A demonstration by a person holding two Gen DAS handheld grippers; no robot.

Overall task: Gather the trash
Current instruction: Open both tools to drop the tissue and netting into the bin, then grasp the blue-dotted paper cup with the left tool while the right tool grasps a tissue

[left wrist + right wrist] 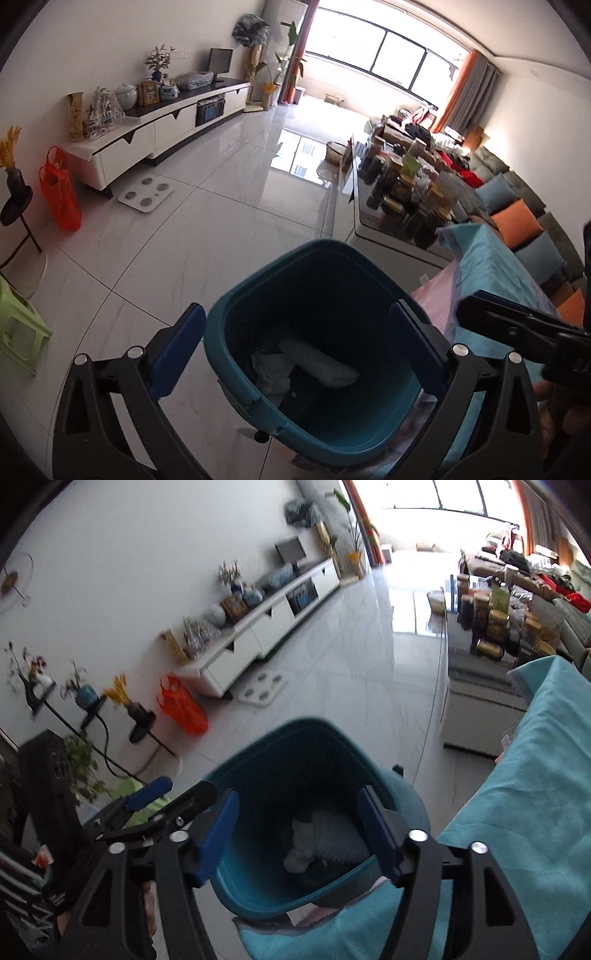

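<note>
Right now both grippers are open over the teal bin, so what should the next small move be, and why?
Probably lift both away from the bin and turn back toward the blue-covered table. The left gripper and right gripper stand open with nothing between the fingers, and pale trash already lies at the bin's bottom, so the drop looks finished.

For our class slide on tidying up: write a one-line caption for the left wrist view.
Open left gripper above a teal bin holding crumpled trash.

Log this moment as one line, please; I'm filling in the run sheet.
phase: drop over bin | left gripper: open, empty | right gripper: open, empty | teal bin: pale trash inside
</note>
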